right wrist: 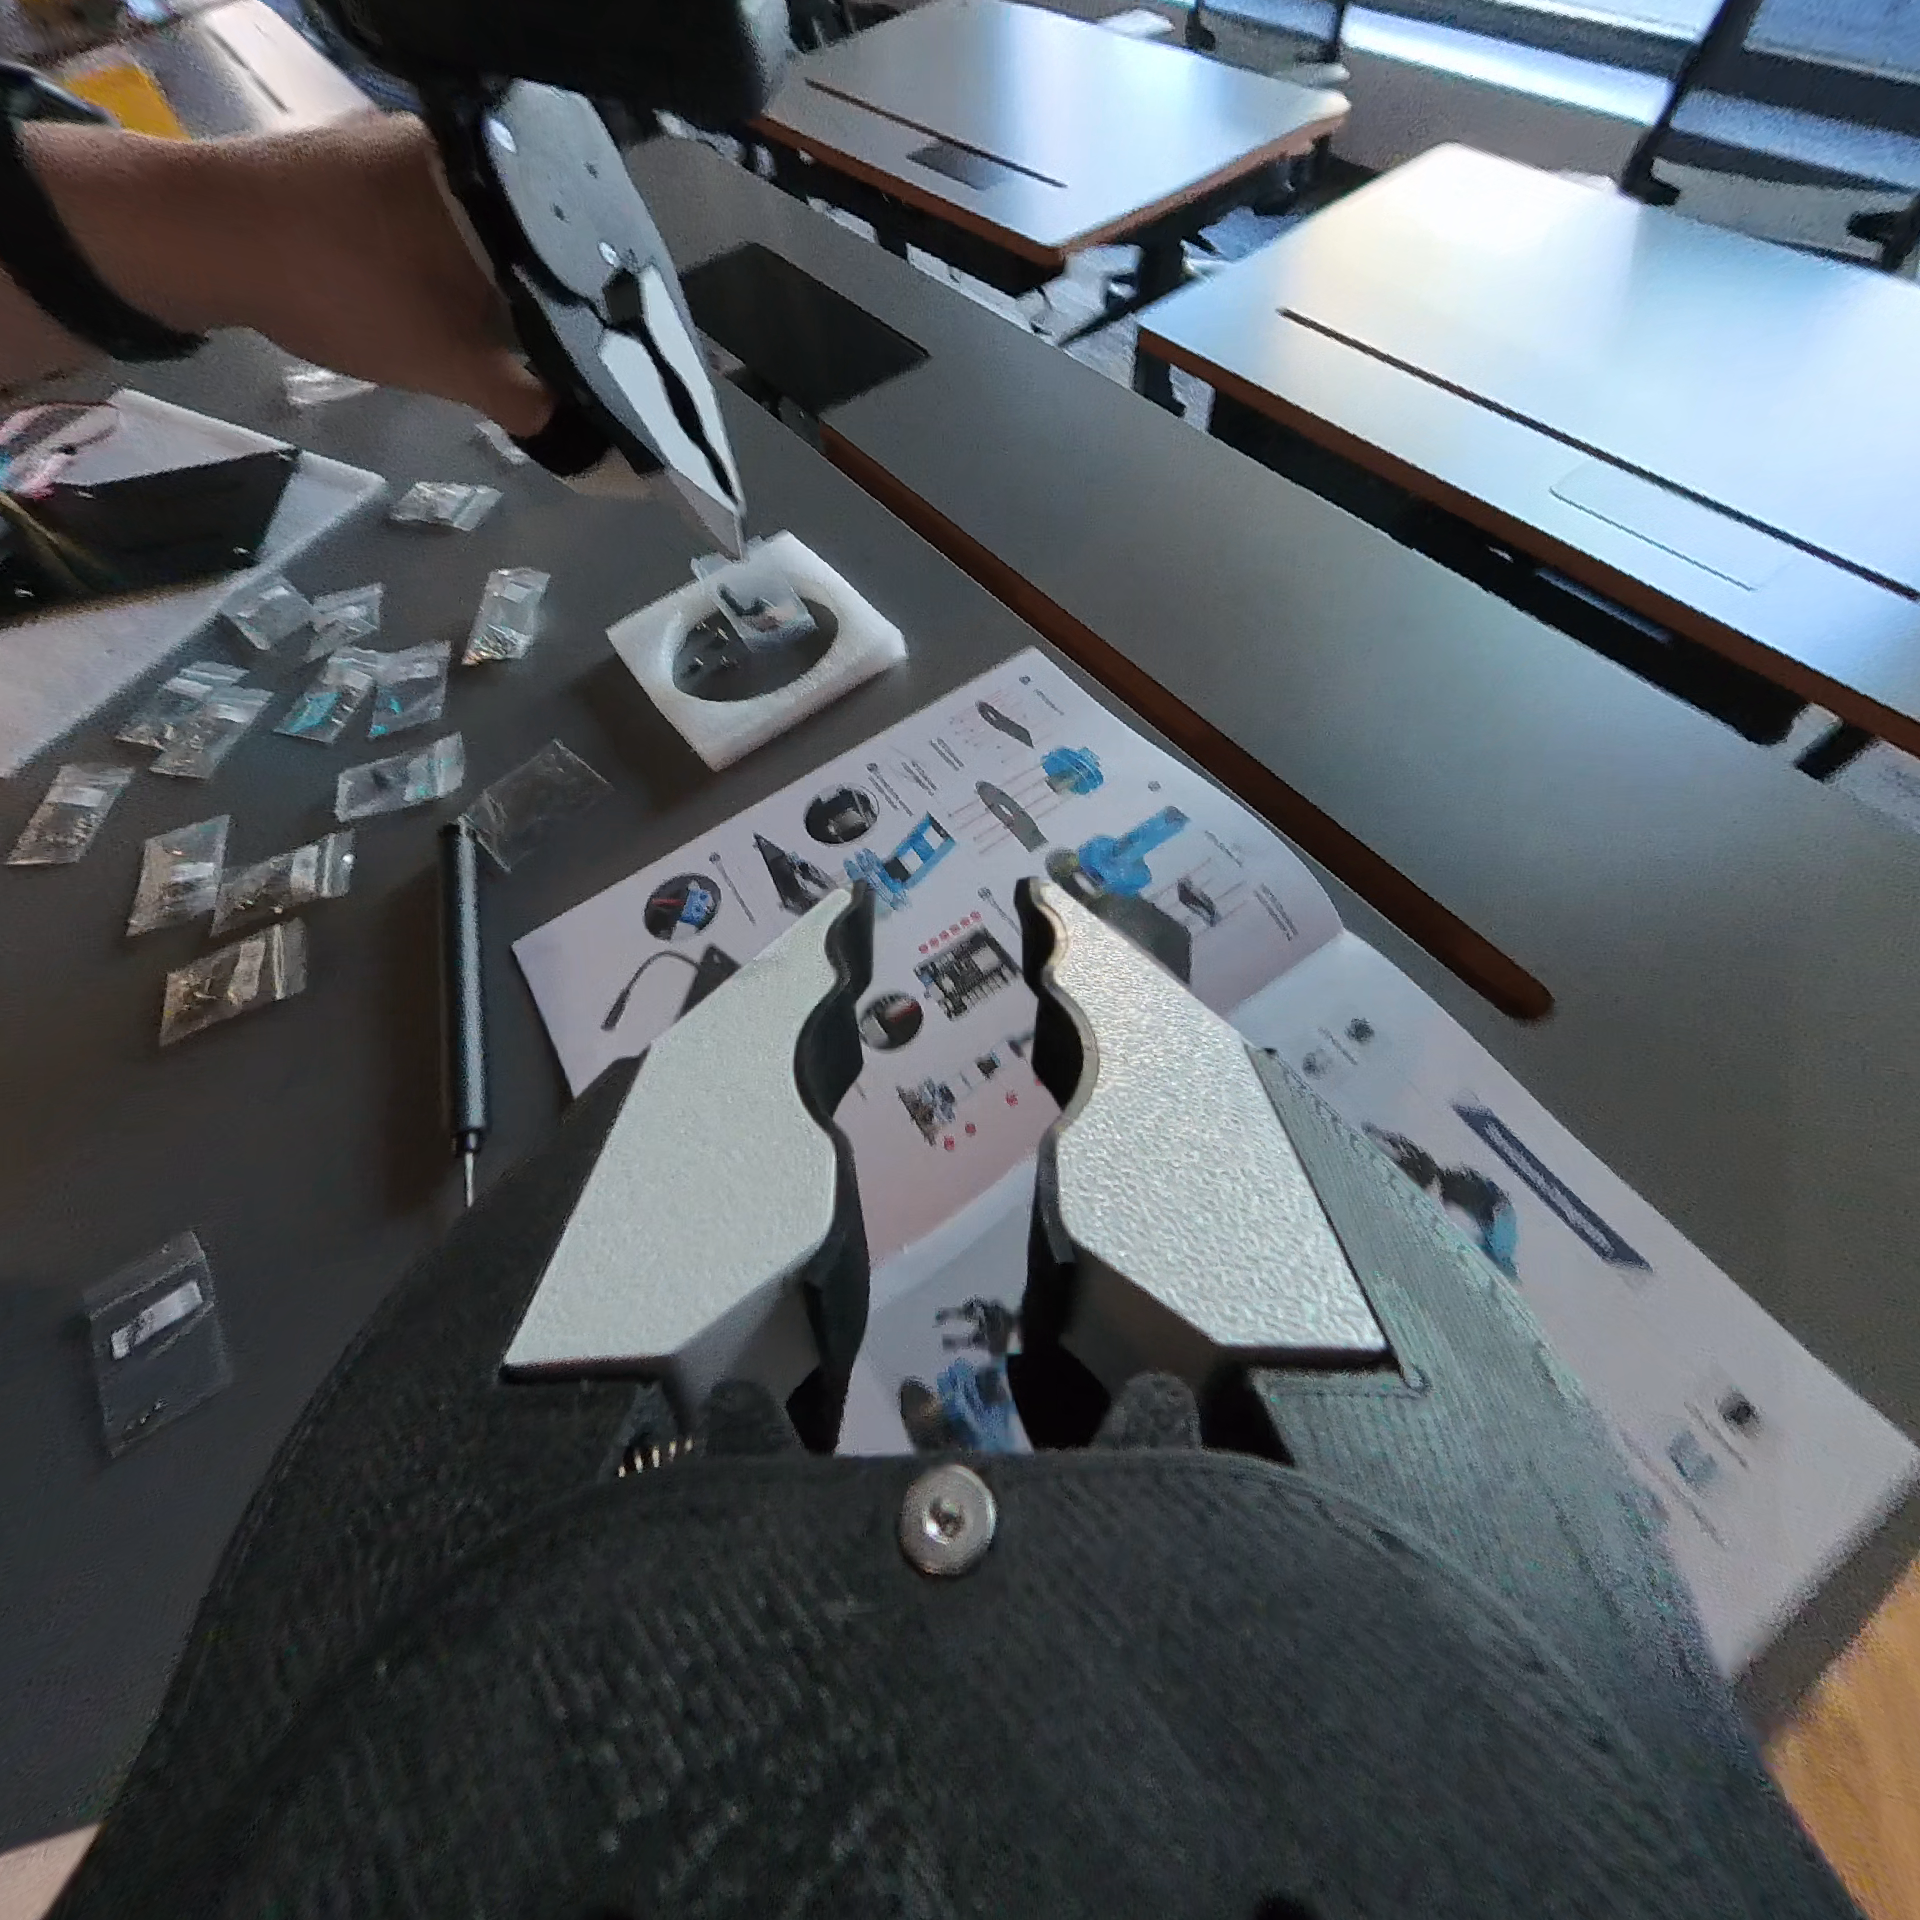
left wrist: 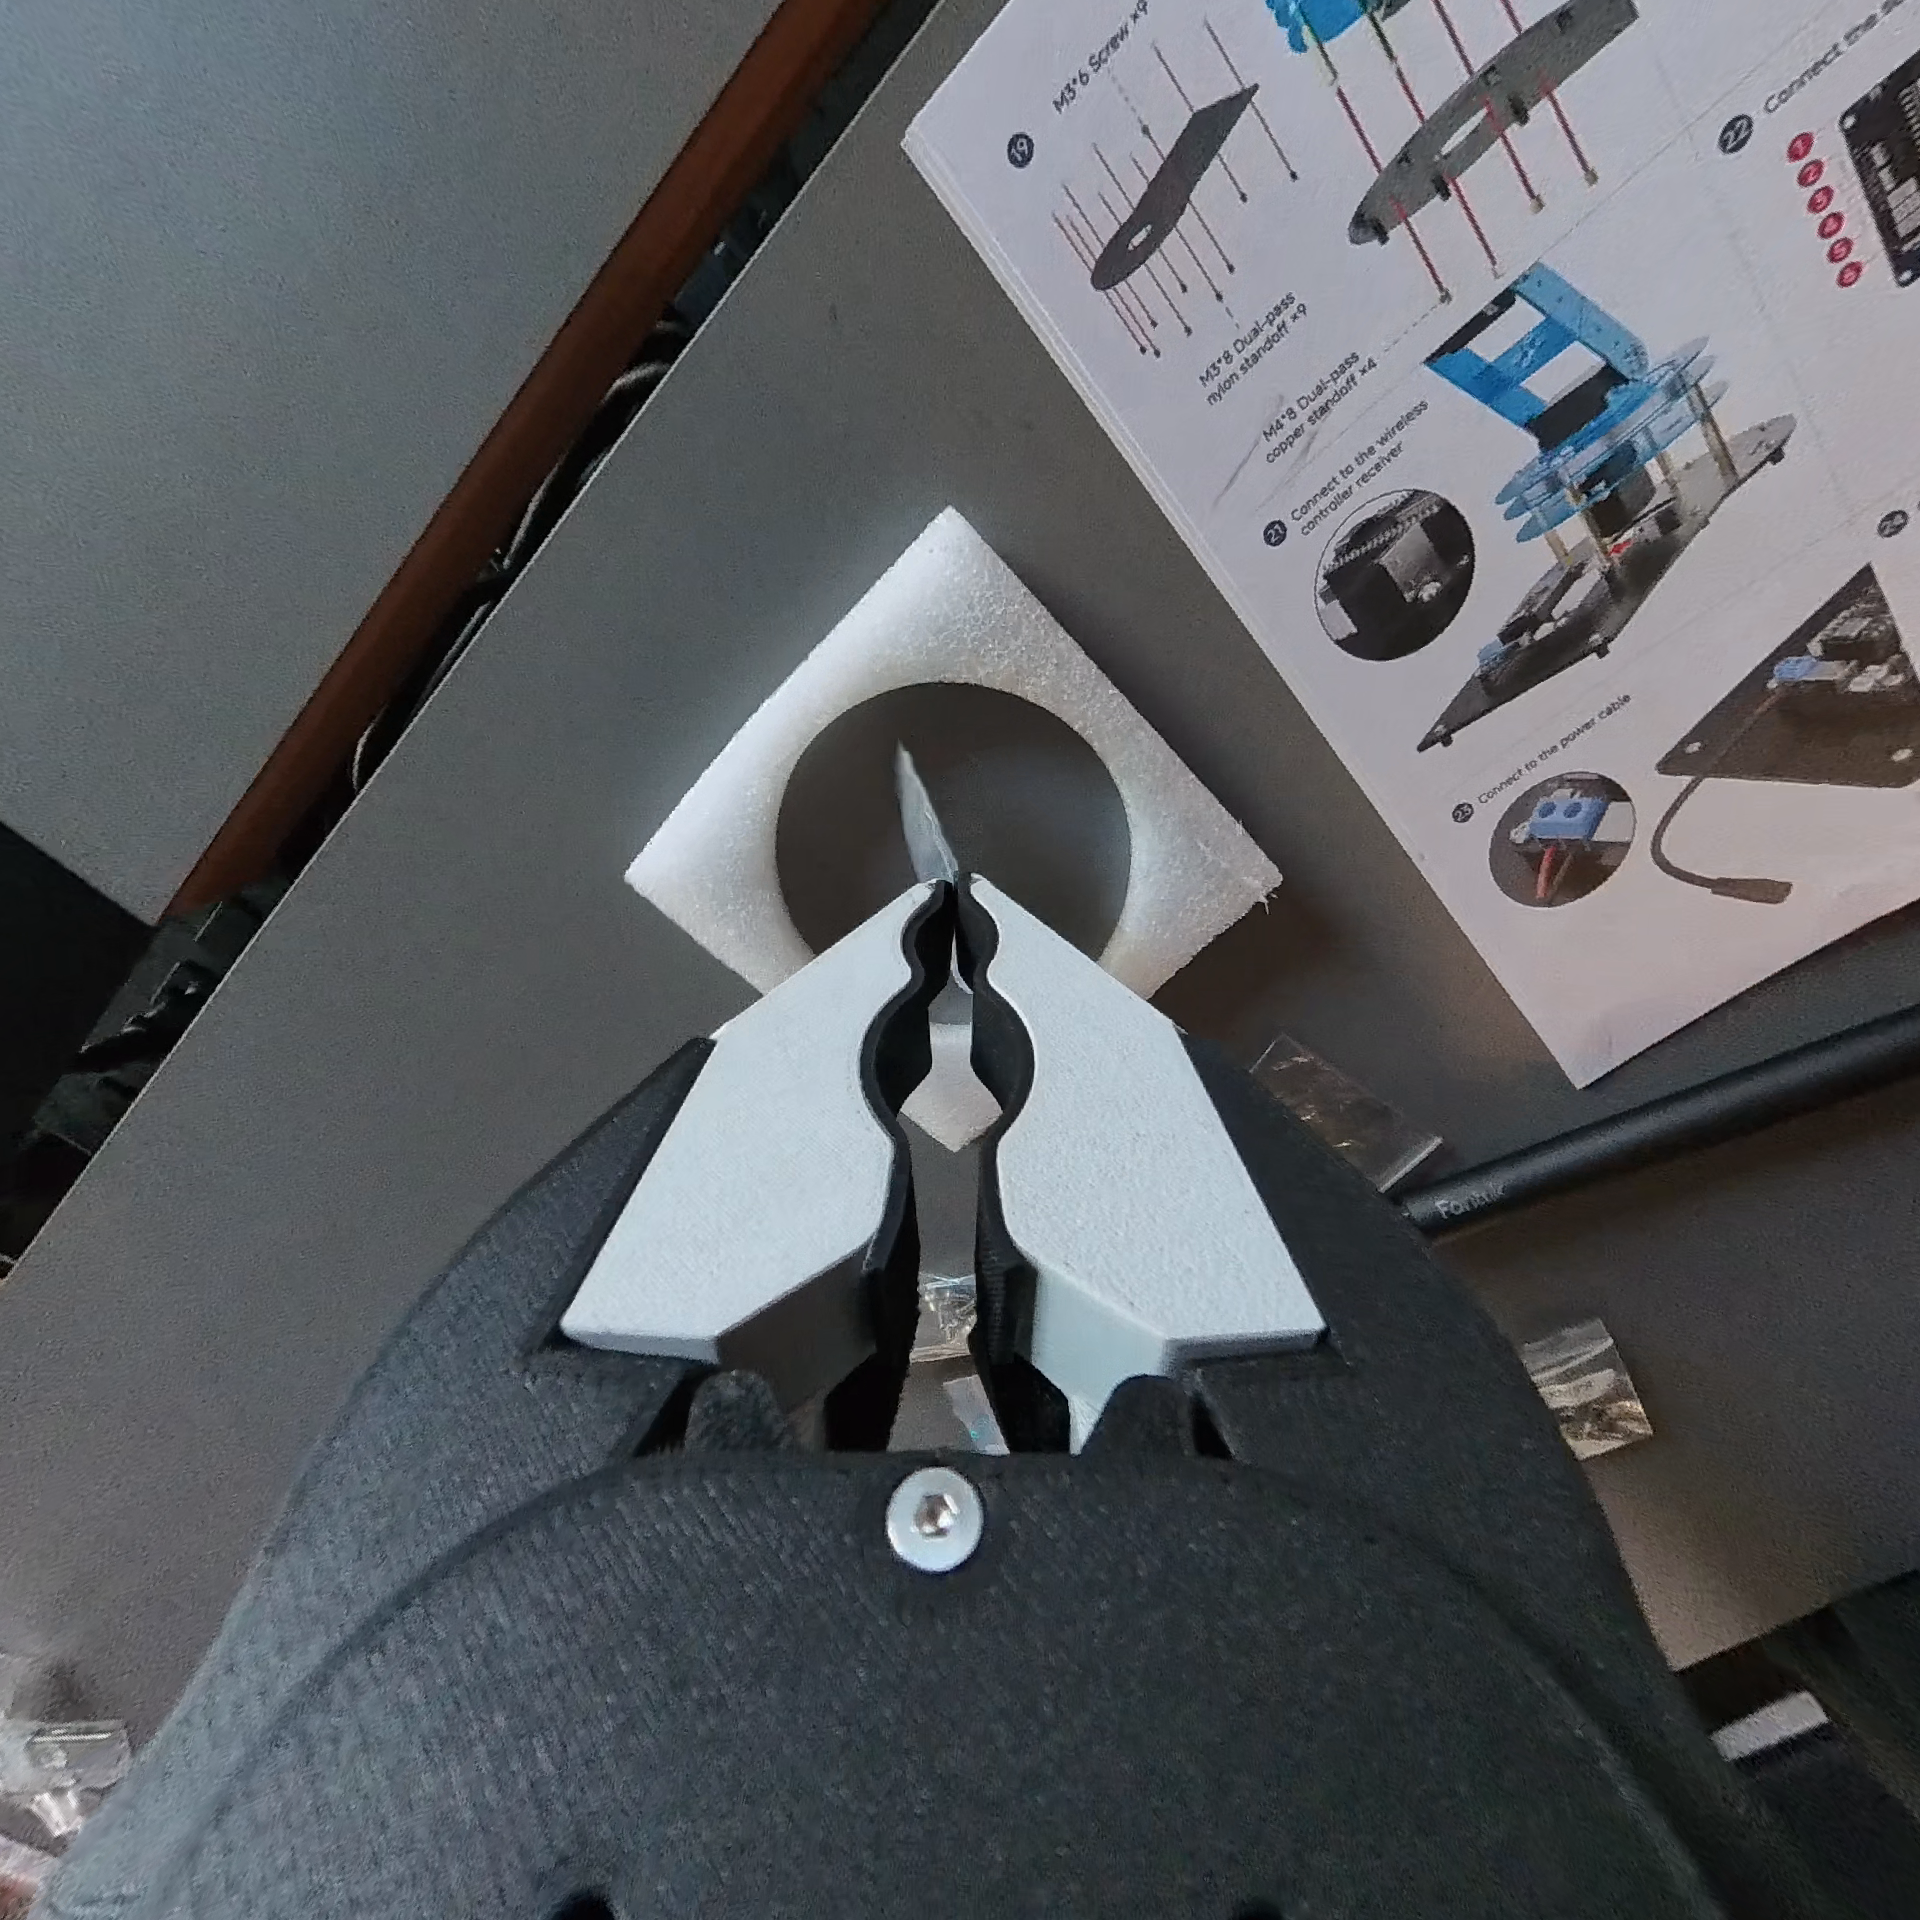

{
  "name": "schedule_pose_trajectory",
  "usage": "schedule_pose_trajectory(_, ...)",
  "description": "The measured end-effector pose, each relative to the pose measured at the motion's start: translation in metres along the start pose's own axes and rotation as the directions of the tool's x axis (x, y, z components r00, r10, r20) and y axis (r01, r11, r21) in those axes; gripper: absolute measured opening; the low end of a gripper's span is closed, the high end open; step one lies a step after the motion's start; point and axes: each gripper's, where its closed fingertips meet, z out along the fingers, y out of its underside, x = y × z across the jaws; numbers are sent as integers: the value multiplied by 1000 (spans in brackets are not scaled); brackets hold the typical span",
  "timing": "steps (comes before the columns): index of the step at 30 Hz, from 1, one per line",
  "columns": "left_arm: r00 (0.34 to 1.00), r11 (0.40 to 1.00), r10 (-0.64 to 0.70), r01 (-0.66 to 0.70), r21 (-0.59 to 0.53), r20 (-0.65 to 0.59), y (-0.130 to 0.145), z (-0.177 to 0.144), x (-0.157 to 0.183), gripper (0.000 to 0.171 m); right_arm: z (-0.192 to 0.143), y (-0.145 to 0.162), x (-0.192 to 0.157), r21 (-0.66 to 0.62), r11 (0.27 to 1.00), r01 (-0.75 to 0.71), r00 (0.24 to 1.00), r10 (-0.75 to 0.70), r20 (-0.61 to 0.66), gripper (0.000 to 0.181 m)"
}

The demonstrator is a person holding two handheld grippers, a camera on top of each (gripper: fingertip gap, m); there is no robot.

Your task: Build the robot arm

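Note:
My left gripper (left wrist: 956, 888) is shut on a small clear plastic bag (left wrist: 920, 810), pinched at the fingertips and seen edge-on. It hangs over the round hole of a white foam square (left wrist: 935, 623) on the grey table (left wrist: 312, 1143). The right wrist view shows this gripper (right wrist: 736, 520) from the side, with the bag (right wrist: 748, 603) dangling into the foam square (right wrist: 743, 732). My right gripper (right wrist: 940, 899) is open and empty, hovering above an open instruction booklet (right wrist: 1039, 790).
The booklet (left wrist: 1455, 416) lies right of the foam. A slim black screwdriver (right wrist: 462, 987) lies left of it. Several small clear parts bags (right wrist: 260, 831) are scattered on the left, near a black box (right wrist: 156, 499). A person's arm (right wrist: 260, 239) holds the left gripper. Other desks (right wrist: 1558, 312) stand behind. About 30 centimetres separates my left fingertips from my right. The right gripper is farther from the white foam square (left wrist: 935, 623), some 30 centimetres, than the left, some 7 centimetres. It is also in sight in the right wrist view (right wrist: 863, 635).

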Motion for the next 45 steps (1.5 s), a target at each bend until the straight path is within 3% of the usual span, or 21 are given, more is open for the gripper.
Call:
schedule_pose_trajectory(3, 1000, 1000, -1, 1, -6, -27, -1, 3, 3, 0, 41, -20, -24, 106, 993, 55, 988, -69, 135, 51)
schedule_pose_trajectory(6, 998, 1000, -9, 9, -12, -60, -1, 5, 6, 0, 114, -41, -67, 222, 960, 169, 954, -216, 207, 69)
schedule_pose_trajectory(10, 997, 1000, -20, 19, -16, -74, -2, 1, 3, 0, 220, -23, -107, 142, 949, 283, 929, -308, 207, 71)
schedule_pose_trajectory(14, 989, 998, -63, 66, 19, -131, -8, -9, 4, 0, 263, -17, -104, 99, 967, 233, 958, -246, 149, 74)
schedule_pose_trajectory(17, 979, 994, -95, 103, 36, -181, -10, -13, 5, 0, 275, -9, -95, 34, 965, 262, 961, -264, 83, 71)
schedule_pose_trajectory(20, 955, 985, -139, 161, 63, -261, -16, -16, 9, 0, 278, -4, -88, 12, 964, 267, 963, -267, 27, 52)
schedule_pose_trajectory(26, 955, 985, -140, 162, 61, -262, -14, -16, 10, 0, 280, 7, -87, -29, 969, 245, 968, -243, 59, 41)
schedule_pose_trajectory(37, 956, 985, -144, 163, 57, -255, -8, -12, 10, 0, 281, 13, -94, -50, 963, 264, 962, -259, 86, 41)
schedule_pose_trajectory(39, 962, 986, -142, 158, 53, -235, -6, -12, 6, 0, 281, 13, -98, -37, 965, 261, 960, -255, 120, 51)
schedule_pose_trajectory(43, 970, 988, -135, 148, 49, -201, -1, -15, -1, 0, 253, -14, -101, 68, 985, 156, 957, -168, 235, 60)
schedule_pose_trajectory(45, 971, 987, -135, 148, 54, -197, 1, -18, -3, 0, 228, -37, -85, 123, 990, 70, 970, -96, 223, 60)
